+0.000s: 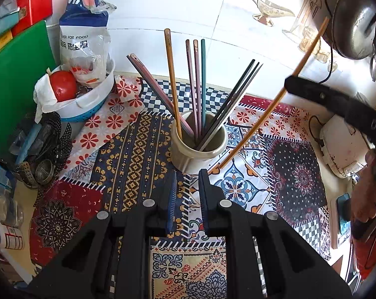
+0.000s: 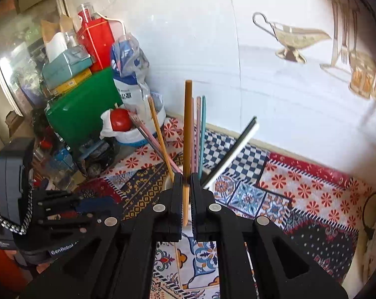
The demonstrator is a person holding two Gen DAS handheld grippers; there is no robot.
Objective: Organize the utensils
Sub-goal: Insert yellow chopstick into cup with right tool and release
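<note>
Right gripper (image 2: pixel 186 186): fingers pinched narrow on an orange chopstick (image 2: pixel 187 129), gripped low on the shaft so the long upper part stands free; seen from the left wrist, the stick slants with its lower tip just beside the cup's right side, still outside the rim.

Left gripper (image 1: pixel 186 186): fingers moderately apart, holding nothing, poised just in front of the cup; probably kept there to steady the cup if needed.

Ceramic cup (image 1: pixel 188 154): stands on the patterned tablecloth (image 1: pixel 128 154), the collecting point for the utensils.

Chopsticks in cup (image 1: pixel 196 84): orange, pink, teal and dark ones fan outward from the mouth, leaving open room mainly at the near right.

Obstruction: the dark pair (image 1: pixel 237 94) leaning right lies nearest the held stick's likely path; its tip must clear the rim and these shafts.

Left surroundings: white basket (image 1: pixel 88 102) with a tomato (image 1: pixel 63 84) and a plastic bag (image 1: pixel 84 37), backed by a green board (image 1: pixel 16 79).

Right surroundings: white appliance (image 1: pixel 339 147) at the table edge, metal pot (image 1: pixel 354 25) above.

Backdrop: tiled wall (image 1: pixel 188 5).
</note>
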